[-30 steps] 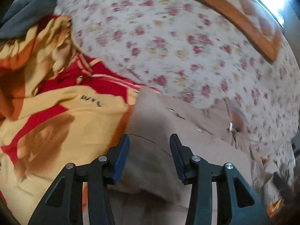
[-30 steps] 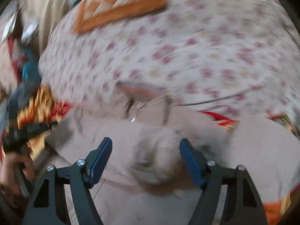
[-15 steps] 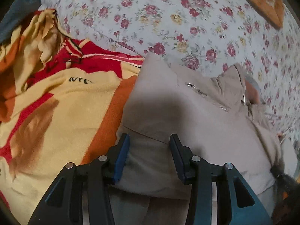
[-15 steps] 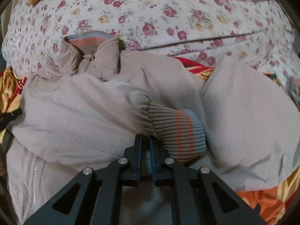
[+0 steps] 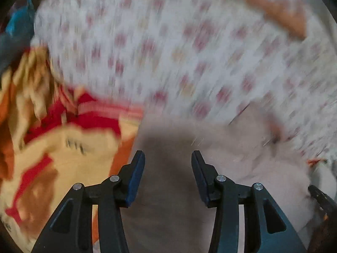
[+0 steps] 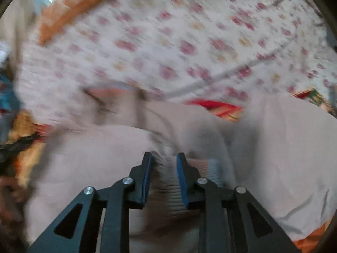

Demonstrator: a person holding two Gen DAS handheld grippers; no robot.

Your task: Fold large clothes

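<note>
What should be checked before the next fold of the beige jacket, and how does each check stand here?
1. Left gripper free of cloth: ok, open over the jacket.
2. Right gripper free of the ribbed cuff: cannot tell; jaws partly apart with ribbed cloth between them.
3. Jacket lying flat: not ok, bunched.
4. Views sharp enough to aim: not ok, both blurred.
5. Collar visible: ok, towards the floral sheet.

A white bedsheet (image 5: 189, 48) scattered with red roses covers the bed, an orange-bordered quilted cushion (image 6: 78, 6) at its far edge. A yellow, red and orange blanket (image 5: 59, 147) lies bunched along its near edge.
</note>
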